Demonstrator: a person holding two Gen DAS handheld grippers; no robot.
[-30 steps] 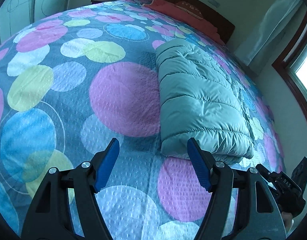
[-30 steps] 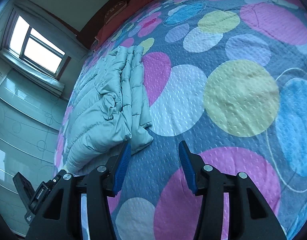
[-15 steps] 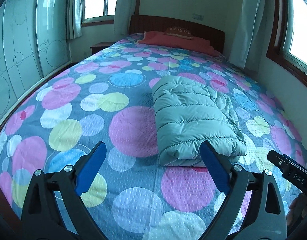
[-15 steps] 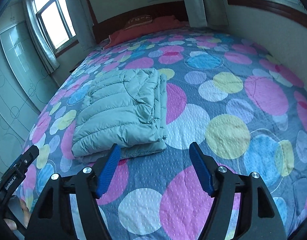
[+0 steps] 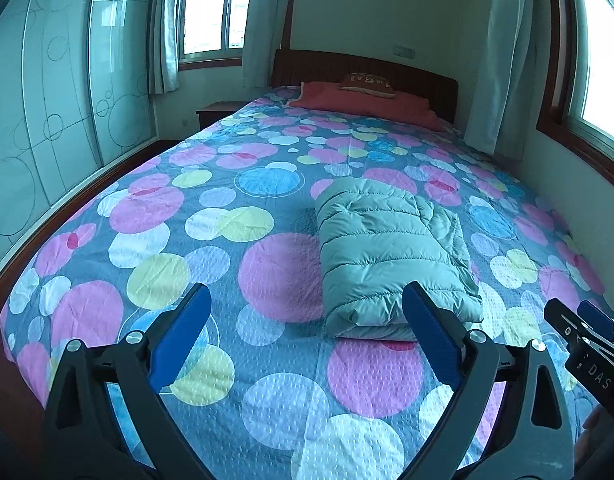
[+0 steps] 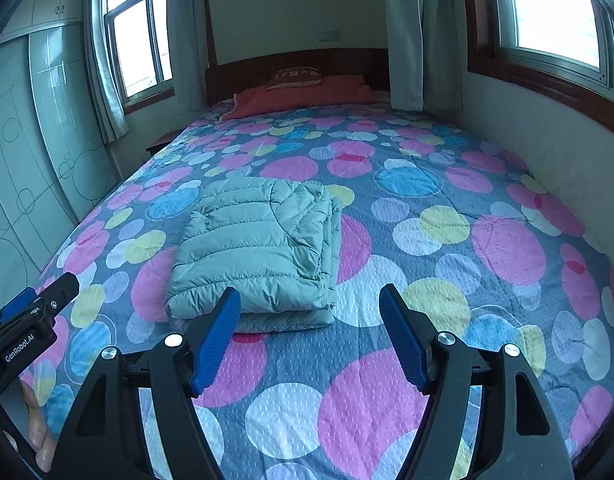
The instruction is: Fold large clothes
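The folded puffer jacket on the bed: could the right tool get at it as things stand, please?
Probably yes. The right tool hangs open and empty above the bedspread, and nothing lies between it and the folded puffer jacket, whose near edge faces it.

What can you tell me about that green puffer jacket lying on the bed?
The puffer jacket is pale green, quilted in puffy horizontal channels, with a smooth, slightly shiny shell. It is folded into a thick rectangular bundle, stacked layer edges showing along one side. It lies flat on the spotted bedspread, roughly mid-bed. Nothing but the bedspread touches it.
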